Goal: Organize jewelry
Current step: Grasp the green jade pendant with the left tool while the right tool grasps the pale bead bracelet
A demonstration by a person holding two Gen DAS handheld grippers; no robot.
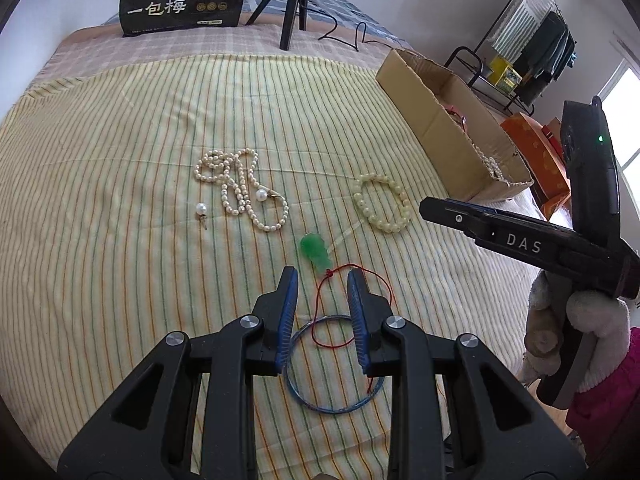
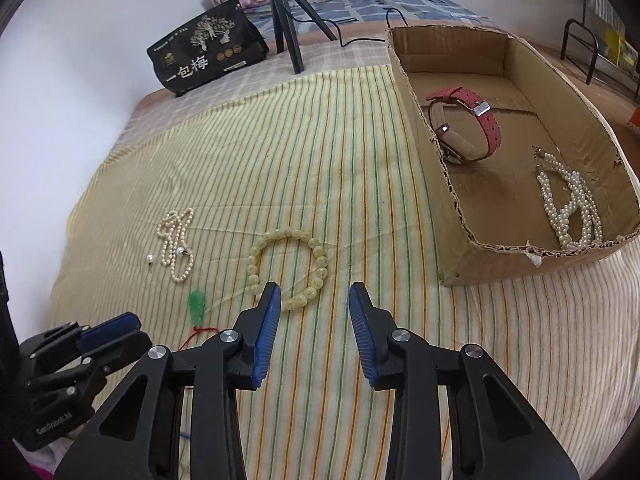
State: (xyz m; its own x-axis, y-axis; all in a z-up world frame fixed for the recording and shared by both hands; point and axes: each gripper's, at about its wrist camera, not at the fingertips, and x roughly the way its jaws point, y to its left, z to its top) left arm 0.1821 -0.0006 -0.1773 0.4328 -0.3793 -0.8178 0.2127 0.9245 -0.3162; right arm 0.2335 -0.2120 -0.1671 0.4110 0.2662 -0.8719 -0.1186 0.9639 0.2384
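Lying on the striped bedspread [image 1: 120,200], from left to right, are a loose pearl earring [image 1: 201,210], a tangled pearl necklace [image 1: 240,184], a green pendant [image 1: 314,251] on a red cord [image 1: 320,300], and a pale bead bracelet [image 1: 382,204], with a thin blue bangle [image 1: 332,408] nearest the camera. The left gripper [image 1: 322,280] hangs over the red cord and bangle with its blue pads apart and nothing pinched, while the right gripper [image 2: 314,294] hovers just short of the bead bracelet, fingers apart and empty. Farther right stands the cardboard box [image 2: 460,264], already containing a red-strapped watch [image 2: 468,120] and a second pearl strand [image 2: 568,204].
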